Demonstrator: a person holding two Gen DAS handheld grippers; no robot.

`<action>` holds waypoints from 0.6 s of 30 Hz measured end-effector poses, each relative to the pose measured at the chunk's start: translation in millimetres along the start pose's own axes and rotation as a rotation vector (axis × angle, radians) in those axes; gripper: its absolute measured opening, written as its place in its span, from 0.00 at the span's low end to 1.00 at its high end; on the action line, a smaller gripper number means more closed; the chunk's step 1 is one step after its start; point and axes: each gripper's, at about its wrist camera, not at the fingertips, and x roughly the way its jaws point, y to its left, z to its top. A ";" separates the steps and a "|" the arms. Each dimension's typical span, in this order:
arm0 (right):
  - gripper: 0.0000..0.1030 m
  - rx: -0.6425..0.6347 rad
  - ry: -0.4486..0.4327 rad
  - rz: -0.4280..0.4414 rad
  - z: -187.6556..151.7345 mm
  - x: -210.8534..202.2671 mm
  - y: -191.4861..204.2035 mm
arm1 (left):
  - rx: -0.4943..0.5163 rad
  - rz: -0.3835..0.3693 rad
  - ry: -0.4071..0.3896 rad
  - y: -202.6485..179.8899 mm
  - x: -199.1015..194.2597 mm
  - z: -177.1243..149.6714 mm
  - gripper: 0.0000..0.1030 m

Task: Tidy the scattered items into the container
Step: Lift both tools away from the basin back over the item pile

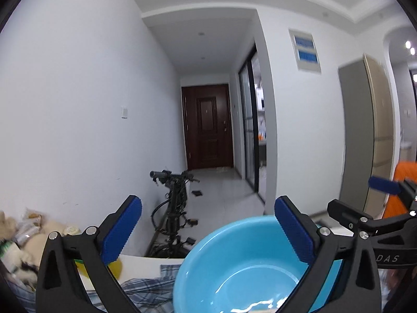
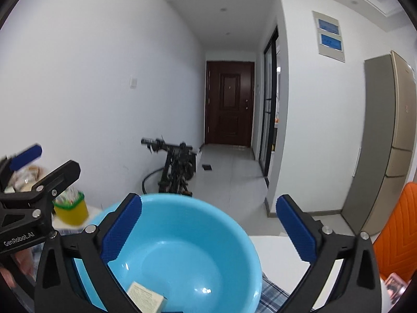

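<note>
Two blue pads of the left gripper [image 1: 208, 232] fill the bottom of the left wrist view. Its jaws are spread wide and hold nothing. The right pad sits in front of the rim of the blue bowl [image 1: 234, 268], but I cannot tell if it touches. The gripper points level, out over the bowl toward the hallway. The bowl sits low in the middle of the frame, open side up, on a checked cloth [image 1: 148, 292] that lies on the white tabletop [image 1: 140, 263]. Something pale lies at the bowl's bottom edge, too cut off to name. At the right edge the right gripper [image 1: 365, 198] reaches in, and its jaws look apart there. A yellow tub [image 1: 116, 267] peeks out behind the left finger. Soft toys and snack packs [image 1: 23, 237] pile up at the lower left. A black scooter [image 1: 173, 208] stands on the floor by the wall.

From the right wrist view, the right gripper [image 2: 208, 232] also has wide jaws and holds nothing. Its left pad is in front of the bowl's [image 2: 187, 255] rim. It points level toward the brown door [image 2: 229, 104]. A small pale box [image 2: 146, 296] lies in the bowl at the bottom of the frame, long side slanting to the lower right. The left gripper [image 2: 49, 164] comes in at the left edge, jaws apart. The yellow tub [image 2: 71, 210] with a green rim sits just behind it. An orange chair [image 2: 396, 237] is at the right edge.
</note>
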 end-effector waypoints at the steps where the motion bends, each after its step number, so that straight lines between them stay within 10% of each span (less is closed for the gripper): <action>1: 1.00 -0.006 0.005 -0.008 -0.8 0.7 -0.3 | 0.012 0.001 0.017 -0.9 2.5 -0.2 1.00; 9: 1.00 0.078 0.058 -0.031 -5.8 -20.4 -26.3 | -0.068 -0.049 0.106 10.7 -4.5 -8.0 1.00; 18: 1.00 -0.129 0.050 -0.079 -17.5 -92.0 -2.4 | 0.037 -0.026 0.066 5.8 -58.1 -12.0 1.00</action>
